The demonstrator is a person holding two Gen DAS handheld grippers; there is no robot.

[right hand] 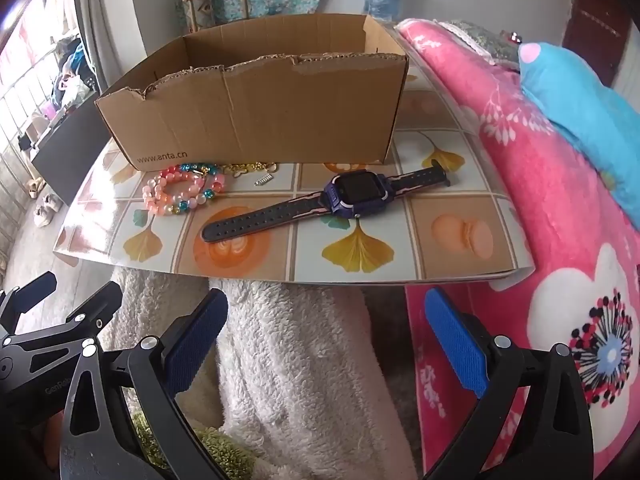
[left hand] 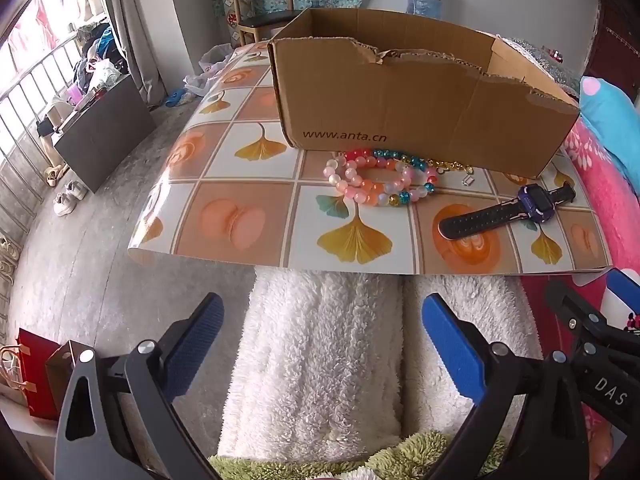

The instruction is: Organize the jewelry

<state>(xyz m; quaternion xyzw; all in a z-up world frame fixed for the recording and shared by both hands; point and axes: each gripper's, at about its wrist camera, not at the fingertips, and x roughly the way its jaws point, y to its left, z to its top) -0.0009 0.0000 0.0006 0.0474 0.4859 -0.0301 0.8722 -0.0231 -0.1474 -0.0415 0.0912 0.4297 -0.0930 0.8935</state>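
Note:
An open cardboard box [left hand: 400, 108] [right hand: 256, 108] stands on a tiled-pattern mat [left hand: 248, 220] [right hand: 360, 248]. In front of it lie bead bracelets [left hand: 380, 180] [right hand: 182, 192], a gold chain [left hand: 452, 166] [right hand: 252, 168], a small silver piece [left hand: 467, 180] [right hand: 264, 180] and a purple watch [left hand: 508, 212] [right hand: 332, 200]. My left gripper [left hand: 320, 320] is open and empty, held back from the mat's near edge. My right gripper [right hand: 326, 316] is open and empty, also short of the mat. Each gripper shows at the edge of the other's view.
White fluffy fabric [left hand: 320, 360] [right hand: 300, 360] lies under both grippers. A pink flowered blanket [right hand: 540, 200] and a blue cushion [right hand: 580, 112] rise on the right. A chair [left hand: 264, 4] stands behind the box. Floor, shoes [left hand: 70, 196] and bags [left hand: 36, 372] lie to the left.

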